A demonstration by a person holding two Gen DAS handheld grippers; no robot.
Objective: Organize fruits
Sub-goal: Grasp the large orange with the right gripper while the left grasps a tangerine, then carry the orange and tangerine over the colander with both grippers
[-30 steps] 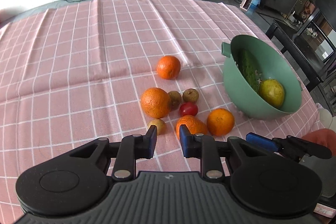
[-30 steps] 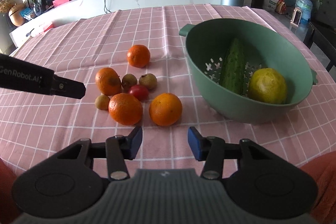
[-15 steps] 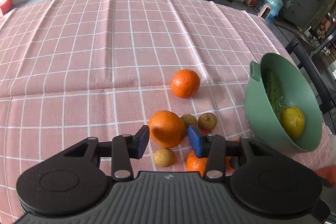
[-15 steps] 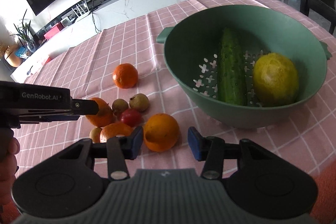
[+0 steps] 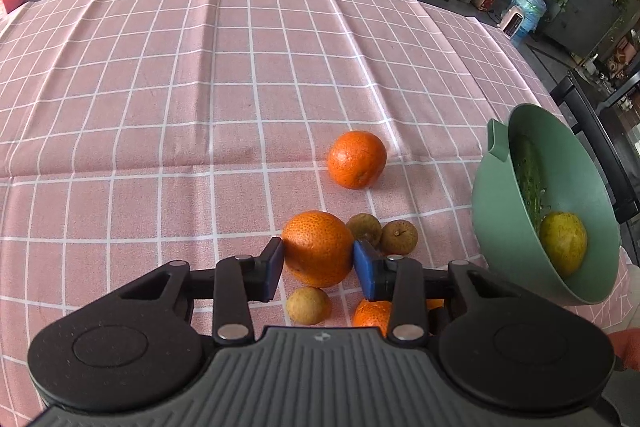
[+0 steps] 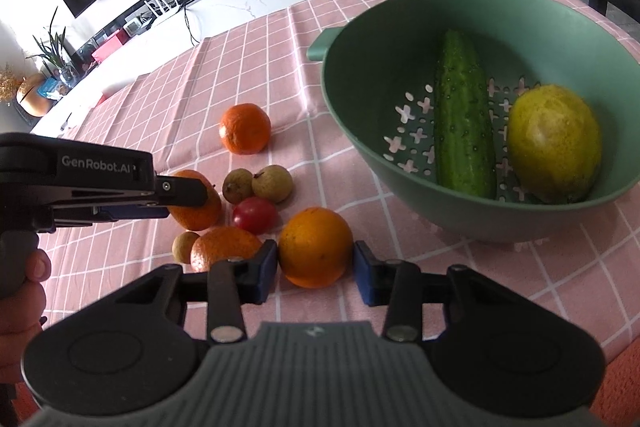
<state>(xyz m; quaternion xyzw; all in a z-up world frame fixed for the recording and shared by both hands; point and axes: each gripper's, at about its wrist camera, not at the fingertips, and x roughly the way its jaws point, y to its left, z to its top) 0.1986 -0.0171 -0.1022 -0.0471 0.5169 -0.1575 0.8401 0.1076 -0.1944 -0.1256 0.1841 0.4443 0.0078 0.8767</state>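
Several oranges and small fruits lie on the pink checked tablecloth. My left gripper (image 5: 318, 263) has its blue pads touching both sides of one orange (image 5: 317, 247), which rests on the cloth. My right gripper (image 6: 315, 269) straddles another orange (image 6: 315, 251), its pads at the orange's sides with a slight gap on the right. A green colander bowl (image 6: 360, 115) holds a cucumber (image 6: 464, 115) and a yellow-green fruit (image 6: 554, 143). A lone orange (image 5: 357, 159) lies farther back.
Small brown fruits (image 5: 398, 237), a red fruit (image 6: 255, 214) and another orange (image 6: 224, 251) crowd between the grippers. The left gripper's body (image 6: 76, 179) reaches over the pile in the right wrist view. The bowl (image 5: 592, 291) stands by the table's right edge.
Both grippers have moved forward and down onto the pile. The left gripper's pads have come in against its orange. The right gripper now has the near orange between its pads.
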